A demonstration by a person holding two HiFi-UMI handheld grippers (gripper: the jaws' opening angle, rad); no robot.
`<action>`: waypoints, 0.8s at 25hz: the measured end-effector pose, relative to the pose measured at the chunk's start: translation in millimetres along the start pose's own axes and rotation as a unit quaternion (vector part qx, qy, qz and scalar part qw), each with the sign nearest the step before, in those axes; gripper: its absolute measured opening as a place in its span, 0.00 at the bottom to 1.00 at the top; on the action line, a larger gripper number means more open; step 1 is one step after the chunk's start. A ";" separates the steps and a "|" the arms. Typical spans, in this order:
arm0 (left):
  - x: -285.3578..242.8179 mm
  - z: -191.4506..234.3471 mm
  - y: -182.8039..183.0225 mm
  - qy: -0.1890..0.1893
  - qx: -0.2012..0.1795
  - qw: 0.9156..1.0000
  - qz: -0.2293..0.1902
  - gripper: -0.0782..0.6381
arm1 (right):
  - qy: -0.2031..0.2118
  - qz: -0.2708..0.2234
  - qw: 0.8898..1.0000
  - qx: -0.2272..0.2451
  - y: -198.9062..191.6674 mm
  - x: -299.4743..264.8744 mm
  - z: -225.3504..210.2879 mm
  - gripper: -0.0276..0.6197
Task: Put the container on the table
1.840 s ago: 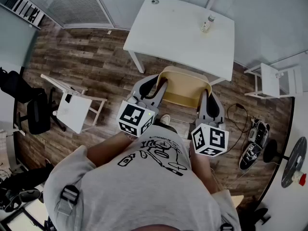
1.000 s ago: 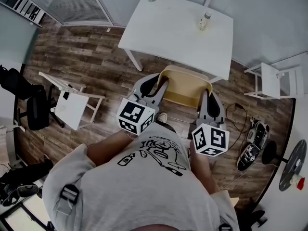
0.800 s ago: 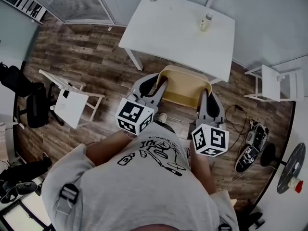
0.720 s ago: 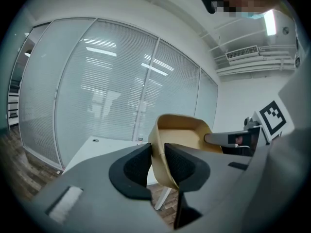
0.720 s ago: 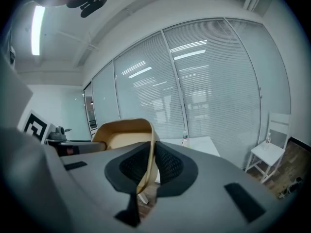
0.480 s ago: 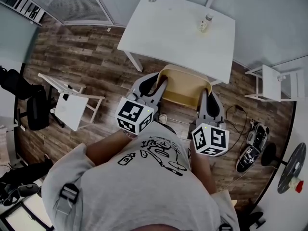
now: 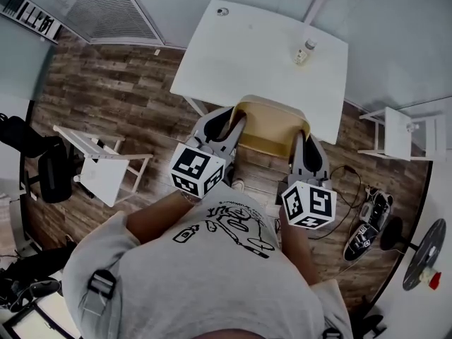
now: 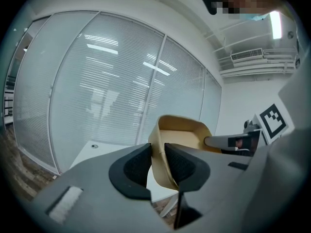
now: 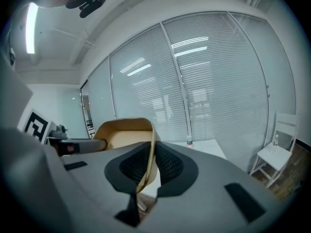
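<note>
The container (image 7: 272, 127) is a tan open tub, held level in front of me between both grippers. My left gripper (image 7: 227, 127) is shut on its left wall and my right gripper (image 7: 302, 147) on its right wall. In the left gripper view the dark pads (image 8: 133, 166) pinch the thin tan wall (image 8: 182, 130) at the left gripper (image 8: 157, 154). The right gripper view shows the right gripper (image 9: 151, 159) clamped on the other wall (image 9: 126, 130). The white table (image 7: 240, 48) lies just beyond, and the container's far rim overlaps its near edge.
A small bottle (image 7: 305, 51) stands near the table's far right side, and a round fitting (image 7: 223, 10) sits at its far left corner. A white chair (image 7: 399, 126) stands to the right, a white stool (image 7: 106, 171) and a black office chair (image 7: 42, 161) to the left. Shoes (image 7: 364, 224) and a cable lie on the wood floor.
The table has drawn nearer in the head view, and its near edge now sits under the container's far rim. Both grips on the container look the same.
</note>
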State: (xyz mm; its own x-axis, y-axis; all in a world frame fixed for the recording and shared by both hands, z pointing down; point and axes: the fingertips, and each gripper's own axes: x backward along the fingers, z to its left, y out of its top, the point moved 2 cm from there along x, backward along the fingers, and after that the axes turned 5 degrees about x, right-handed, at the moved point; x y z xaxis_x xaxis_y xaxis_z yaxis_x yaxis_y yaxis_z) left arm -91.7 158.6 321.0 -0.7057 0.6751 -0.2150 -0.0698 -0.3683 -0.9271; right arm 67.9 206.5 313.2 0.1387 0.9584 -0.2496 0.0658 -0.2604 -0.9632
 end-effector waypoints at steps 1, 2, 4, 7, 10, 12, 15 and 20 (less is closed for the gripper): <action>-5.9 7.8 5.5 -0.001 0.000 1.000 -0.002 0.22 | 0.000 0.001 1.000 0.000 3.0 -10.4 0.5 0.07; -11.6 15.7 10.8 -0.002 0.000 1.000 -0.004 0.22 | -0.001 0.001 1.000 0.000 6.3 -20.8 1.3 0.07; -22.0 32.1 20.2 -0.003 0.001 1.000 -0.005 0.22 | -0.002 0.002 1.000 0.001 12.8 -40.5 4.2 0.07; -35.0 55.1 29.8 -0.006 0.005 1.000 -0.005 0.22 | -0.003 0.002 1.000 0.003 20.9 -66.7 9.2 0.07; -46.4 73.0 38.0 -0.010 0.007 1.000 -0.004 0.22 | -0.007 0.003 1.000 0.004 26.8 -88.0 12.0 0.07; -51.9 82.0 42.8 -0.014 0.009 1.000 -0.003 0.22 | -0.011 0.002 1.000 0.002 29.5 -98.0 13.8 0.07; -59.8 91.4 45.1 -0.017 0.009 1.000 0.001 0.22 | -0.015 0.004 1.000 -0.005 29.3 -108.2 14.3 0.07; -70.2 97.6 42.2 -0.019 0.015 1.000 0.010 0.22 | -0.016 0.011 1.000 -0.008 26.2 -119.6 8.9 0.07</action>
State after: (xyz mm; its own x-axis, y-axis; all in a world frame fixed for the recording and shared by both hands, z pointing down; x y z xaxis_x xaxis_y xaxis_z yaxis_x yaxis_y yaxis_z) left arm -113.9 33.3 326.9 -0.7328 0.6433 -0.2217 -0.0752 -0.4004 -0.9132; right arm 44.3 86.2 316.9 0.1089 0.9557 -0.2734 0.0784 -0.2825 -0.9561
